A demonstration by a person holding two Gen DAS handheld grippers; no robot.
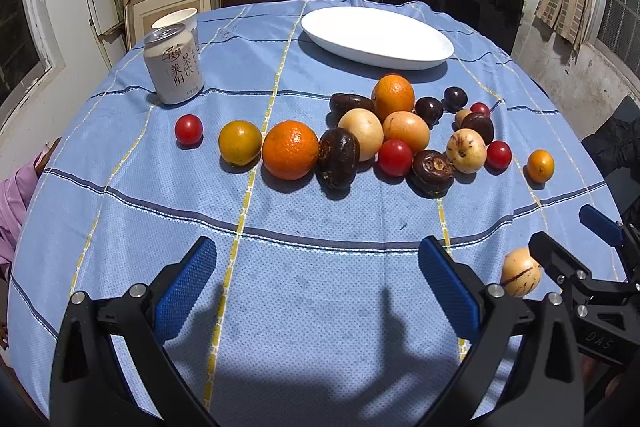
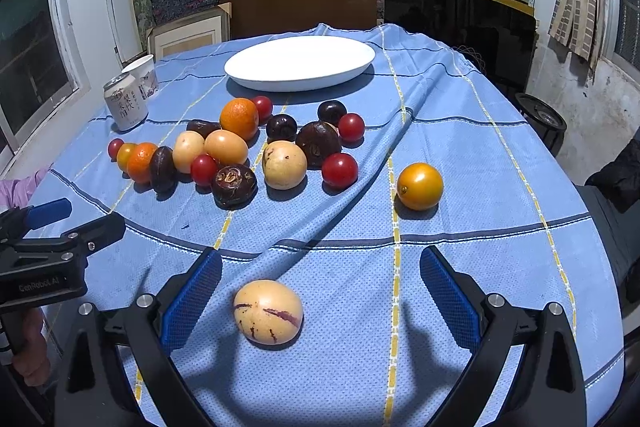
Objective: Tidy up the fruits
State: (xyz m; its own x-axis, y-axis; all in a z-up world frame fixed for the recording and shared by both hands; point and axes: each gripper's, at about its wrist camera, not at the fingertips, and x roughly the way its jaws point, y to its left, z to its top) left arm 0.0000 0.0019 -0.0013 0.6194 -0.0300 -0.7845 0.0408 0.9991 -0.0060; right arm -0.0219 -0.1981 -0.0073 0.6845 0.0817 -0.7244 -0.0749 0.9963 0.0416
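Both tools sit with their bases cut off by the frame's lower edge. The left tool point(image 1: 316, 287) gapes wide over bare cloth, holding nothing. The right tool point(image 2: 320, 295) is equally wide, its ribbed blue pads either side of a smooth, egg-shaped yellow fruit point(image 2: 268, 311) with purple streaks, not touching it. The other fruits point(image 2: 240, 151) cluster mid-bench, partly hiding one another, near a glossy oval white plate point(image 2: 300, 63). A metal can point(image 1: 173, 67) hides most of a paper cup point(image 1: 176, 19).
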